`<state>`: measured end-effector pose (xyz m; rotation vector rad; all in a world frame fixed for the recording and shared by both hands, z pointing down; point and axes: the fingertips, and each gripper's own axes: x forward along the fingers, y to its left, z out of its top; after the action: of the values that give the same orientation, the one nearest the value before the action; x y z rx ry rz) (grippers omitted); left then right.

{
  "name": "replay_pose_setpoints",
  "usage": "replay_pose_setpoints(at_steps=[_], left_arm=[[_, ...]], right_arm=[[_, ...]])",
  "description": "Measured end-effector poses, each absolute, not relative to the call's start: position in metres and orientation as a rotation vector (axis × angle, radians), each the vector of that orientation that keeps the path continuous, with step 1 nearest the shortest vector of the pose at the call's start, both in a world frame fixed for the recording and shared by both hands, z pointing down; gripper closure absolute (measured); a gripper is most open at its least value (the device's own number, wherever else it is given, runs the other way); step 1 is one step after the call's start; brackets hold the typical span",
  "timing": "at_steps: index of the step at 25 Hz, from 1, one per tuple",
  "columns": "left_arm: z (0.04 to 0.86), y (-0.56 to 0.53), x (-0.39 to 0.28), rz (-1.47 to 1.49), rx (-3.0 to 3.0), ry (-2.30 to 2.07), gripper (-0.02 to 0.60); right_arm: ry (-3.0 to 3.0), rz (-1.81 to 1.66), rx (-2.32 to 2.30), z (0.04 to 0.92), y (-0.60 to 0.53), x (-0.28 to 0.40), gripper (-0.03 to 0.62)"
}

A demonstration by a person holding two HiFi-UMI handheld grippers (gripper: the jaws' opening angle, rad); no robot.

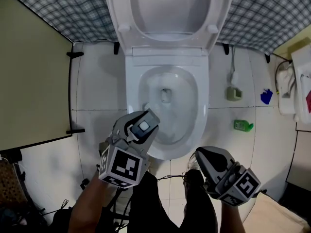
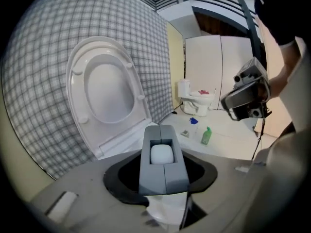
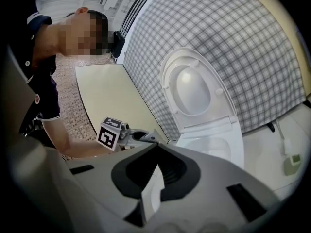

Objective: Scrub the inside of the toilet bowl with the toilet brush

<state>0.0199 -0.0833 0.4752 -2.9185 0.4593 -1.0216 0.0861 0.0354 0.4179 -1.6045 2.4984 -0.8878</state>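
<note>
The toilet brush (image 1: 144, 126) shows only as a grey handle end with a pale inset. It is clamped between the jaws of the left hand-held gripper (image 1: 137, 131), which stand partway apart around it. The handle points down over the near left rim of the toilet bowl (image 1: 203, 108); the brush's head cannot be made out in the blur inside the bowl.

The bowl is uncovered, with its seat and lid (image 1: 170, 13) tipped upright against a wall hung with a grey checked covering (image 1: 63, 8).

The right hand-held gripper (image 1: 200, 155) hangs by the bowl's near right corner — its jaws pressed together to a point, with nothing between them.

Both tools are held by a person standing at the foot of the toilet, whose dark trouser legs (image 1: 170, 203) show between the two marker cubes.

On the white tiled floor (image 1: 97, 81) to the right of the toilet lie a green bottle (image 1: 243, 125) and a blue object (image 1: 266, 96), both well apart from the bowl. Closer to the wall on that side sits a small grey-green item (image 1: 234, 93) with a cord running up from it. A beige panel (image 1: 34, 81) closes off the left side of the stall.
</note>
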Motion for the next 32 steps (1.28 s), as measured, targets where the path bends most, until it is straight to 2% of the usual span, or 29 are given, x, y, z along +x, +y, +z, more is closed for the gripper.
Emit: replay_pose_setpoints(at_steps=[8,21,26,32], left_arm=[[0.506,-0.12,0.035,-1.202,-2.739,0.499,0.393],[0.512,-0.033,-0.01,-1.408,-2.902,0.356,0.393],[0.484,-0.031,-0.029,-1.347,-3.011,0.442,0.393],[0.411,-0.054,-0.047,-1.026,-3.141,0.601,0.393]], right_arm=[[2.46,-0.882,-1.661,0.417,0.046,0.104,0.592],[2.464,-0.848,-1.635,0.406,0.07,0.101,0.592],[2.481,-0.83,-1.578,0.399,0.066,0.086,0.592],[2.512,-0.828,-1.556,0.393,0.069,0.071,0.592]])
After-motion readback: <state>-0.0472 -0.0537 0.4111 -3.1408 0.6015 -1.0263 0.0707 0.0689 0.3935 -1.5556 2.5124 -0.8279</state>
